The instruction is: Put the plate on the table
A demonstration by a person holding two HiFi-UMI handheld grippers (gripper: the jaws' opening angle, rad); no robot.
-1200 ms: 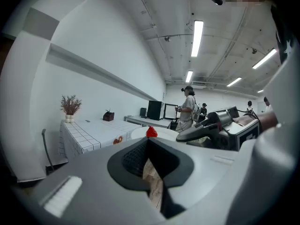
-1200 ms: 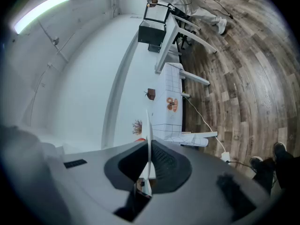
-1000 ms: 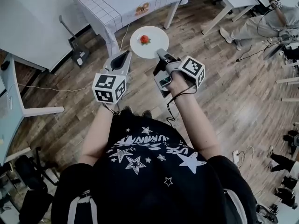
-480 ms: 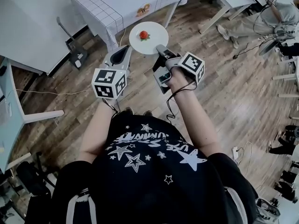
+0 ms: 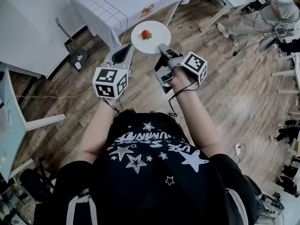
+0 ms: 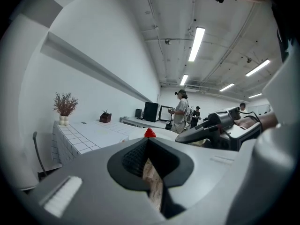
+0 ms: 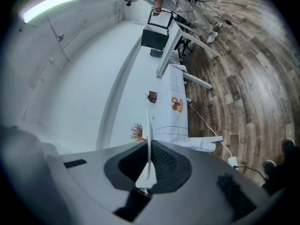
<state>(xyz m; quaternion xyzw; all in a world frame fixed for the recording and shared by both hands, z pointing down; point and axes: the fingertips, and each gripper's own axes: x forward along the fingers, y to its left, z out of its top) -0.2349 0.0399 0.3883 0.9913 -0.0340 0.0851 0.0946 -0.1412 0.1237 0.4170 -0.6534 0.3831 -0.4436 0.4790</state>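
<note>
step in hand: carry the plate to the table and set it down.

the table (image 5: 117,6), covered by a checked cloth, lies ahead of the right claw and to its left. it is well apart from the tips, with wooden floor (image 5: 234,93) below the gap.

the plate (image 5: 157,40) projects forward from the right claw (image 5: 162,47). that claw's jaws are clamped on the near rim, which sits thin and edge-on between the pads.

the left claw (image 5: 126,50) has its jaws together with nothing between them. its tips lie at the plate's near-left edge; contact cannot be confirmed.

a small red fruit (image 5: 146,33) rests loose on the plate, forward of both claws.

judgement: the grip is on one rim only, so the plate can droop or pivot. advance slowly and hold the plate level. lower it flat onto bare cloth before releasing, otherwise the fruit may roll off.
</note>
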